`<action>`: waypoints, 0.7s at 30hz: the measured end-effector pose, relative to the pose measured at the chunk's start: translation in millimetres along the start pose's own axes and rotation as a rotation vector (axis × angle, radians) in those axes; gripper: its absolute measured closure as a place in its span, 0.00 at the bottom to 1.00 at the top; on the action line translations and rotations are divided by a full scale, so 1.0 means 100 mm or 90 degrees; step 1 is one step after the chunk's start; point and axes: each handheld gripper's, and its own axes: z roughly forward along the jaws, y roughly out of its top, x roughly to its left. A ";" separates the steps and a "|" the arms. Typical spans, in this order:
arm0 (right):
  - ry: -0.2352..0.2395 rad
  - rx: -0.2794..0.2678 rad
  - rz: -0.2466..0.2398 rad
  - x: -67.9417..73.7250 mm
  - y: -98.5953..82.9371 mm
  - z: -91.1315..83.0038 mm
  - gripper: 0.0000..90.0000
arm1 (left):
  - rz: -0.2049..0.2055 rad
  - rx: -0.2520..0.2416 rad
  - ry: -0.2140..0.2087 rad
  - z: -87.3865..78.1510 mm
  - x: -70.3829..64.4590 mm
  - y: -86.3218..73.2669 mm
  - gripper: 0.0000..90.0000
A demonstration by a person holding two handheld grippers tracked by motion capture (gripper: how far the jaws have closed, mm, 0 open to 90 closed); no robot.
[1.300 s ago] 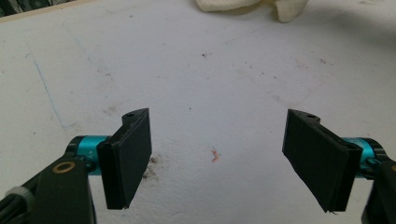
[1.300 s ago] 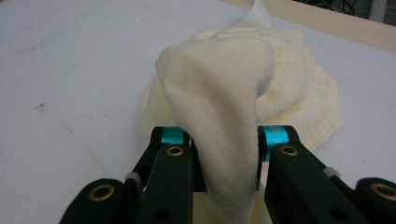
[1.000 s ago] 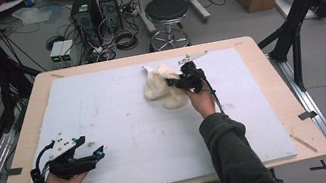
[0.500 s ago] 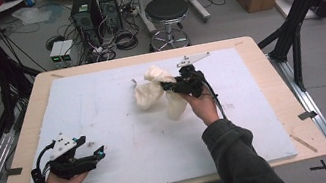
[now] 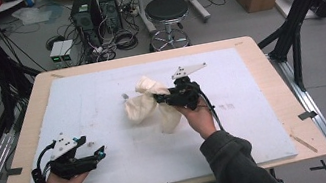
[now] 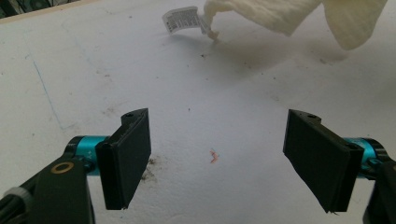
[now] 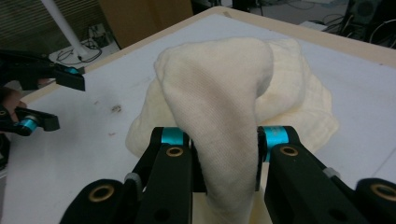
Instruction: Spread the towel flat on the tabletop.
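Cream knitted cloth point(image 5: 149, 105), bunched and soft, held off the white foam table mat point(image 5: 100, 92) near its middle, with lower folds draping toward the mat. Right gripper point(image 5: 164, 98) clamped on a thick fold of the cloth — jaws pressed in on both sides in the right gripper view point(image 7: 224, 161). Left gripper point(image 5: 95, 155) well apart at the near left of the mat, jaws wide apart and empty point(image 6: 217, 156). Risk one: grip taken on a single bunched fold, so likely slippage under the cloth's own weight. Risk two: dragging of the hanging portion across the mat, snagging the small white sewn-in label point(image 6: 183, 19). Risk three — uneven unfolding if pulled from one point without a second hold from the idle left gripper.
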 end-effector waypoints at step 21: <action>0.006 0.107 -0.007 0.14 -0.18 0.32 0.87 | 0.002 -0.002 0.001 -0.02 0.01 0.00 0.26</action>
